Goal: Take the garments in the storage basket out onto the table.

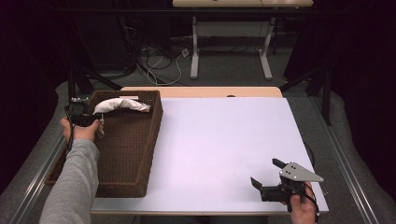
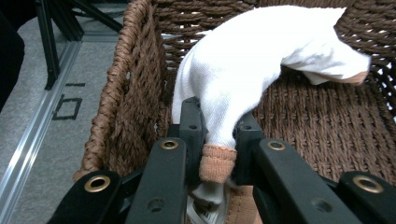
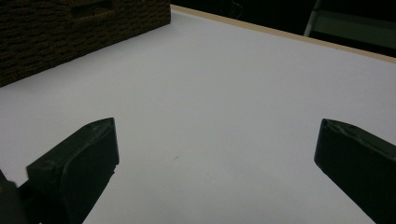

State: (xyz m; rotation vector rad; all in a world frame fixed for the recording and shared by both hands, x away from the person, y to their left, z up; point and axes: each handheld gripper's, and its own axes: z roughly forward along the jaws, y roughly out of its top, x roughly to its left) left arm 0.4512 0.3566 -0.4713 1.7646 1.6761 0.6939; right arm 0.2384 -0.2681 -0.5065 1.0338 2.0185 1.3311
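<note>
A white sock (image 1: 122,105) with tan trim hangs over the far end of the brown wicker basket (image 1: 133,154) at the table's left. My left gripper (image 1: 99,122) is shut on one end of it. In the left gripper view the black jaws pinch the sock (image 2: 261,60) just above its tan cuff, and the rest arches away to the right inside the basket (image 2: 126,107). My right gripper (image 1: 266,172) rests near the table's front right corner, jaws wide apart. Between them lies bare white tabletop (image 3: 219,116) in the right gripper view.
The white table surface (image 1: 224,144) stretches between the basket and the right gripper. Metal rails (image 1: 37,182) run along both table sides. Beyond the far edge stand a desk frame (image 1: 231,51) and loose cables on the floor.
</note>
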